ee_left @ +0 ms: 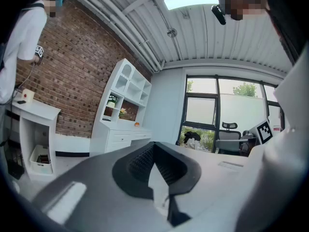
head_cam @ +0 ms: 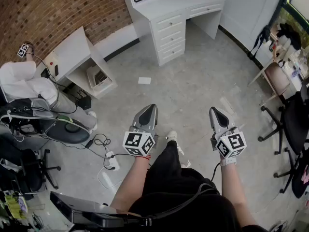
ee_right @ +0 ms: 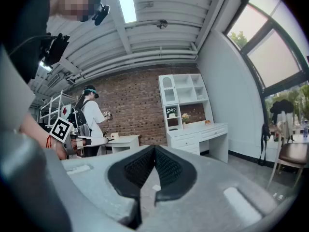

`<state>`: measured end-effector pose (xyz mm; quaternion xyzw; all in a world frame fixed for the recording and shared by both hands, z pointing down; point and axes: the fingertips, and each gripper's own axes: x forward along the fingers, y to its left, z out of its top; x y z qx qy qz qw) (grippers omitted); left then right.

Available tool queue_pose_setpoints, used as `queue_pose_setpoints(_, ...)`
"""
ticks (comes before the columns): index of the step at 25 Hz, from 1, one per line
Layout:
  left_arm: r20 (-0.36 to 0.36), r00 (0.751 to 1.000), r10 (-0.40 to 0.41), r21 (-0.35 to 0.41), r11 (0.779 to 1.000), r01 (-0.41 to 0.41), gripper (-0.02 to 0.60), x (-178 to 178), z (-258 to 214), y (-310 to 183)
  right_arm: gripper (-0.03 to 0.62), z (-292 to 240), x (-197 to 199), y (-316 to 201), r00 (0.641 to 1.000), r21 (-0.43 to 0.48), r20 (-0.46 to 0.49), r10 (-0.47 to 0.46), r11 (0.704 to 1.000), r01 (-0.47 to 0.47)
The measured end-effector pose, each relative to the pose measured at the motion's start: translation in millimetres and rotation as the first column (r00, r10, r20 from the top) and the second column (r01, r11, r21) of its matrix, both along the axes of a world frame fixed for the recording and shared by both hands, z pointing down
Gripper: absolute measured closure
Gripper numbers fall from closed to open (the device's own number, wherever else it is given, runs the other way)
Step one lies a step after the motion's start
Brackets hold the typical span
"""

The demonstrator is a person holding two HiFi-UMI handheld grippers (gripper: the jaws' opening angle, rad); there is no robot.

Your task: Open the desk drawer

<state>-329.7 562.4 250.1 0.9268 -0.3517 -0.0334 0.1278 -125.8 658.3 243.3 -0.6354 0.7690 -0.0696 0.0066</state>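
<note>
The white desk (head_cam: 179, 5) stands far ahead against the wall, with a stack of drawers (head_cam: 170, 34) on its left side and a shallow drawer (head_cam: 205, 8) under the top; all look closed. My left gripper (head_cam: 149, 108) and right gripper (head_cam: 213, 111) are held side by side over the grey floor, well short of the desk, both shut with nothing between the jaws. The left gripper view shows the shut jaws (ee_left: 154, 145) with the desk (ee_left: 120, 135) small in the distance. In the right gripper view the shut jaws (ee_right: 154, 148) point toward the desk (ee_right: 198, 132).
A small white side table (head_cam: 72, 52) stands at the left by the brick wall, with a person in white (head_cam: 21, 81) next to it. Cables and a power strip (head_cam: 110, 161) lie on the floor at the left. Office chairs (head_cam: 289, 124) stand at the right. A paper (head_cam: 144, 80) lies on the floor.
</note>
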Motion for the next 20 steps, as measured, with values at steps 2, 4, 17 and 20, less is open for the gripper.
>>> queue_pose_setpoints(2,0.017,1.0,-0.001,-0.016,1.0,0.001,0.58,5,6,-21,0.595,2,8,-20,1.0,-0.011,0.012,0.007,1.0,-0.007)
queue_pose_setpoints(4,0.026,1.0,-0.005,-0.027,1.0,0.005,0.578,11,9,-44,0.595,2,18,-40,1.0,-0.019,0.018,0.009,1.0,-0.009)
queue_pose_setpoints(17,0.03,0.999,0.019,-0.085,0.996,-0.016,0.578,43,23,-190,0.595,19,60,-171,0.998,-0.083,0.032,0.063,0.995,-0.06)
queue_pose_setpoints(20,0.033,0.998,0.044,-0.055,0.998,-0.042,0.578,48,20,-213,0.595,17,64,-194,0.995,-0.059,0.053,0.084,0.995,-0.081)
